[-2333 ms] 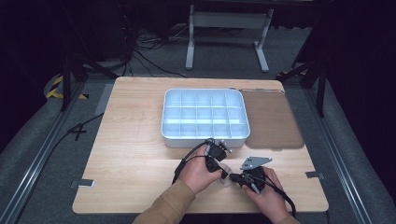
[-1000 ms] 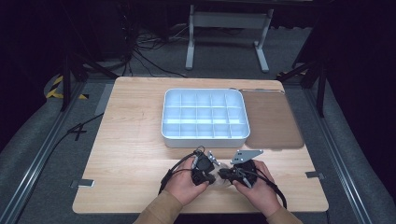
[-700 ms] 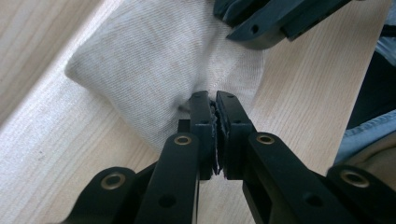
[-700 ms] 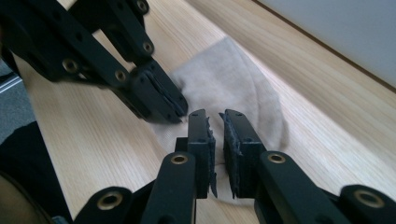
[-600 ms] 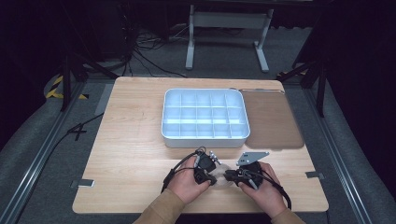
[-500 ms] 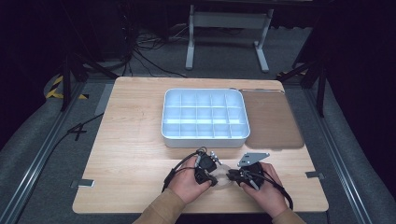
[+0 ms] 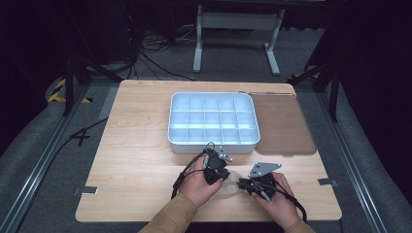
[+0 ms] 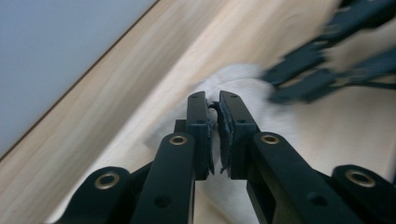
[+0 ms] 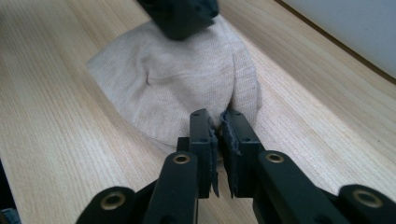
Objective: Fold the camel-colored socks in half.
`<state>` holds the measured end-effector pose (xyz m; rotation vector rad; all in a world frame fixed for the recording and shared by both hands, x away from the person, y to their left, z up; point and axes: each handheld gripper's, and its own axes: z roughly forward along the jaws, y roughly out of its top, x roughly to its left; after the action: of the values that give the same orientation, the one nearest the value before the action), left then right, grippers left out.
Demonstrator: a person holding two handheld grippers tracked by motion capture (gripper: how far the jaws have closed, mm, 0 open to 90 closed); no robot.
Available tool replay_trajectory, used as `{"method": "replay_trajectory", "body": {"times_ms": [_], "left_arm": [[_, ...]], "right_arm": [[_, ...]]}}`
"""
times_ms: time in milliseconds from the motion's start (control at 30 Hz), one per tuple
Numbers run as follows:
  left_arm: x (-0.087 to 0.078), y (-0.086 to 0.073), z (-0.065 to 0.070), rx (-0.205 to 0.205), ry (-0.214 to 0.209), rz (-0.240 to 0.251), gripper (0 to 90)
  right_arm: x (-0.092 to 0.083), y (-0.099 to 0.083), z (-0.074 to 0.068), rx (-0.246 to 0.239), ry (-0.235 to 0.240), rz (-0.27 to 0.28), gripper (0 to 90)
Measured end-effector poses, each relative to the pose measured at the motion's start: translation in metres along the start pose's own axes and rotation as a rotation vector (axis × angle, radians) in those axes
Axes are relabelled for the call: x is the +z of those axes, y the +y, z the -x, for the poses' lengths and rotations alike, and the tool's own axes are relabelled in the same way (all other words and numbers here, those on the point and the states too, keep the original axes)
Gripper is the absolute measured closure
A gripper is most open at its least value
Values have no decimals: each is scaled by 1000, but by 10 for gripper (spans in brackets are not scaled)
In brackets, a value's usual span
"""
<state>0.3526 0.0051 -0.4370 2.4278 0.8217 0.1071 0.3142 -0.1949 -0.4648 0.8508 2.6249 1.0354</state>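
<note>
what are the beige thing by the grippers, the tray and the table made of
The beige thing looks like soft knit fabric, matte: fine ribbing shows and it folds at the edge. What garment it is, I cannot tell. The tray looks like smooth moulded plastic, pale blue-white, with thin dividers. The table looks like light wood or a wood-look laminate: long grain lines, low sheen.

Light wooden table (image 7: 141, 145) on dark grey carpeted floor (image 7: 39, 145) — metal rails (image 7: 46, 160) along both sides. Beyond the far edge, a grey metal stand (image 7: 236, 29) on two legs, black cables (image 7: 155, 63) tangled across the floor. Yellow-and-black tape (image 7: 60, 91) at the left. Dark surroundings at the back and right — brightest light over the tabletop.
</note>
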Motion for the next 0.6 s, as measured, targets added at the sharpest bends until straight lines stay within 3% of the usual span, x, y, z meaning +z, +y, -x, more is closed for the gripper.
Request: {"method": "replay_trajectory", "body": {"times_ms": [67, 133, 367, 533, 600], "left_arm": [[7, -1, -2, -10, 24, -24, 839], [10, -2, -5, -29, 19, -21, 852], [8, -4, -6, -34, 11, -13, 850], [8, -7, -7, -42, 14, -6, 851], [8, -9, -7, -53, 8, -4, 850]], "right_arm": [[0, -2, 0, -6, -5, 10, 850], [-1, -3, -1, -10, -12, 12, 862], [-3, -4, -4, -12, -27, 21, 872], [-16, 7, -12, -23, -39, 138, 900], [-11, 10, -18, -53, -38, 135, 900]]}}
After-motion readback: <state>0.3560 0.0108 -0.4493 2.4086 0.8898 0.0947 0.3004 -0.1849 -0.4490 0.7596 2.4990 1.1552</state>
